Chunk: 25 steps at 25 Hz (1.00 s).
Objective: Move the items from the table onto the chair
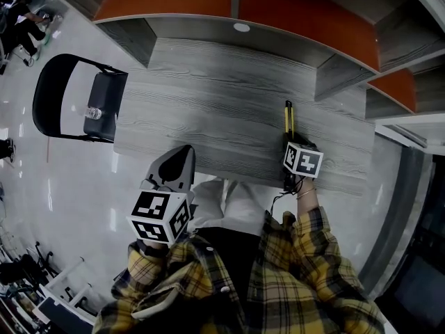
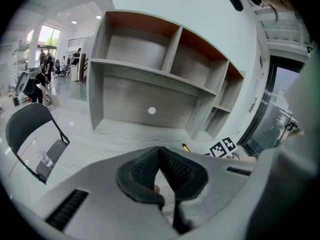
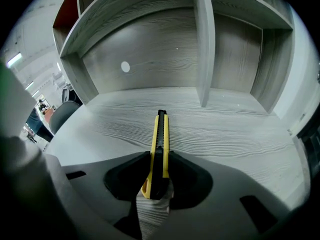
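Note:
A yellow and black utility knife (image 1: pixel 288 117) lies on the grey wooden table (image 1: pixel 208 110) at its right side, pointing toward the shelves. My right gripper (image 1: pixel 290 142) is down over the knife's near end. In the right gripper view the two pads sit tight against both sides of the knife (image 3: pixel 161 144), which still rests on the table, so the right gripper (image 3: pixel 159 176) is shut on it. My left gripper (image 1: pixel 182 157) hovers at the table's near edge, shut and empty (image 2: pixel 161 159). A black chair (image 1: pixel 49 96) stands left of the table.
A clear plastic bottle (image 1: pixel 94 113) lies on the chair seat (image 2: pixel 52 154). A shelf unit with orange backing (image 1: pixel 236 12) runs along the table's far side, with a white round disc (image 1: pixel 241 27) in it. People and furniture stand far off at the left.

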Each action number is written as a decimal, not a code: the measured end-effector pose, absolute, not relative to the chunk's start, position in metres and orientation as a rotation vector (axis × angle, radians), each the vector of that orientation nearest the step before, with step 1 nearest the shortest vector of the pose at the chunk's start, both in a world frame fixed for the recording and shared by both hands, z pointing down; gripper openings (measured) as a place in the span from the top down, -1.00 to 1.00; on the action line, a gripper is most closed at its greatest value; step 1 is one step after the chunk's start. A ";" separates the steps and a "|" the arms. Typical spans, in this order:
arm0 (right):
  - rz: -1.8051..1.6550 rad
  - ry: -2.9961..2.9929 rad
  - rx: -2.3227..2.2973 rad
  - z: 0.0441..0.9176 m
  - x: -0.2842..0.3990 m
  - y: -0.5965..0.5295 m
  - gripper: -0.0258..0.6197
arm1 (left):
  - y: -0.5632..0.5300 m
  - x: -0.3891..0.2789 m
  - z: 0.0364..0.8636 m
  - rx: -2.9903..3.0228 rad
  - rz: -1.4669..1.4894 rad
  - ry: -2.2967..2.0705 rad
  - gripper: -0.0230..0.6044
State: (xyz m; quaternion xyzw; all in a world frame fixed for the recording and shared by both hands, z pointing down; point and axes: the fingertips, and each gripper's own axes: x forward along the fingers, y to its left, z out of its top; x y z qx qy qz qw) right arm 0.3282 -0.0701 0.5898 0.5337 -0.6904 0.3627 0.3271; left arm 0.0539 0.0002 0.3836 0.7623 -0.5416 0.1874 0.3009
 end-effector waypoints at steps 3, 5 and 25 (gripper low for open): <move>0.982 -1.853 1.380 0.581 0.322 -0.066 0.53 | -0.001 0.057 0.380 2.037 0.488 -1.438 0.92; 0.996 -1.892 1.369 0.572 0.317 -0.064 0.53 | -0.002 0.060 0.378 2.047 0.481 -1.438 0.92; 0.943 -2.292 1.103 0.458 0.265 -0.038 0.53 | -0.020 0.108 0.362 2.133 0.405 -1.466 0.92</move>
